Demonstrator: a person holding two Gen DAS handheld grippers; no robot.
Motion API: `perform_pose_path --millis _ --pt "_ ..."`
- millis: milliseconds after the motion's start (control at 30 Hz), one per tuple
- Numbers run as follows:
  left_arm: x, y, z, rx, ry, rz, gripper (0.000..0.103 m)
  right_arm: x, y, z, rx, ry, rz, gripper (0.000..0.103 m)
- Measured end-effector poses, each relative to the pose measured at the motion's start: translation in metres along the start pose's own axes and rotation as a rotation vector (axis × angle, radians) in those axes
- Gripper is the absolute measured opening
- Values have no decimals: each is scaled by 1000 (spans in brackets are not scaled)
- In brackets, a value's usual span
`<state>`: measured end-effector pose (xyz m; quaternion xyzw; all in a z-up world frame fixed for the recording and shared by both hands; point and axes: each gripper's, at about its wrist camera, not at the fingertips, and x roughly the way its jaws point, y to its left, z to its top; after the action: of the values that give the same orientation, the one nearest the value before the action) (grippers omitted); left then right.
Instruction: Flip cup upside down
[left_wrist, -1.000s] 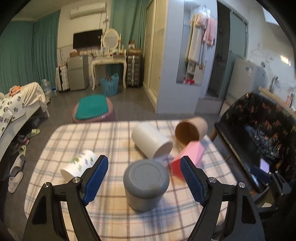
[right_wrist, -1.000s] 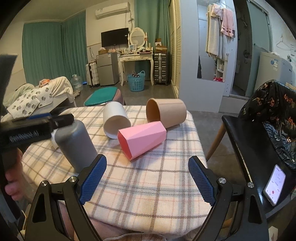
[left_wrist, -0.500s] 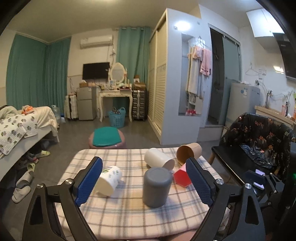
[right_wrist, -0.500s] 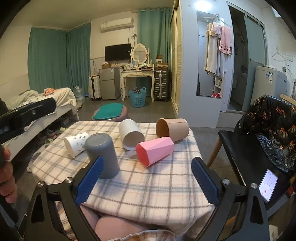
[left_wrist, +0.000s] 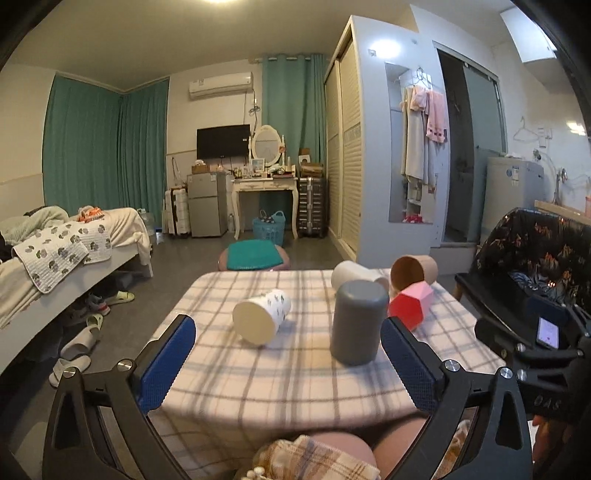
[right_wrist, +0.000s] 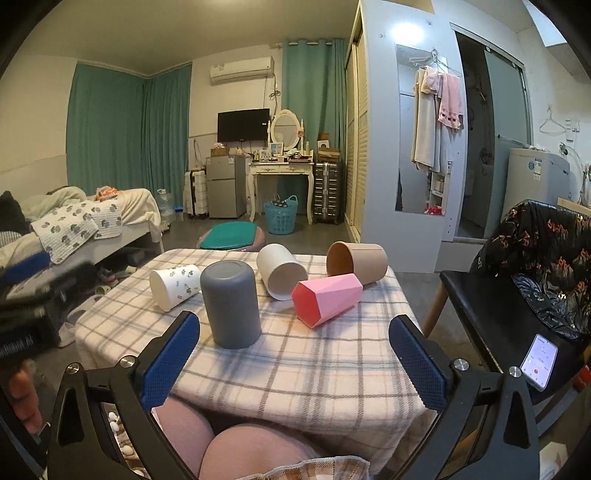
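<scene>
A grey cup (left_wrist: 356, 321) (right_wrist: 231, 303) stands upside down on the plaid-covered table (left_wrist: 280, 373) (right_wrist: 321, 365). A white leaf-print cup (left_wrist: 261, 316) (right_wrist: 174, 281), a plain white cup (left_wrist: 354, 277) (right_wrist: 281, 271), a tan cup (left_wrist: 413, 271) (right_wrist: 357, 261) and a pink faceted cup (left_wrist: 410, 303) (right_wrist: 327, 298) all lie on their sides. My left gripper (left_wrist: 286, 363) is open and empty, back near the table's front edge. My right gripper (right_wrist: 293, 363) is open and empty, also at the front edge.
A black chair (right_wrist: 517, 295) with a phone (right_wrist: 538, 361) on it stands right of the table. A bed (left_wrist: 55, 258) is at the left and a round stool (left_wrist: 255, 254) is behind the table. The person's knees (right_wrist: 236, 446) sit under the front edge.
Both grippers have pulled back and up from the table, away from the grey cup, which stays standing upside down. The left gripper has also swung to the left.
</scene>
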<state>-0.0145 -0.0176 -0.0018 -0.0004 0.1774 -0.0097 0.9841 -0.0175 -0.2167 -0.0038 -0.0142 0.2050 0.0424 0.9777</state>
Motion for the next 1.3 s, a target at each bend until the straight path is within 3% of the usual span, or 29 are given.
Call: perform_pose_path --millis 367,1300 --pt "6 10 -16 -33 52 -8 103 7 4 -4 6 11 -3 103" --pt "5 12 -17 -28 47 -11 103 11 8 -6 -6 35 11 103"
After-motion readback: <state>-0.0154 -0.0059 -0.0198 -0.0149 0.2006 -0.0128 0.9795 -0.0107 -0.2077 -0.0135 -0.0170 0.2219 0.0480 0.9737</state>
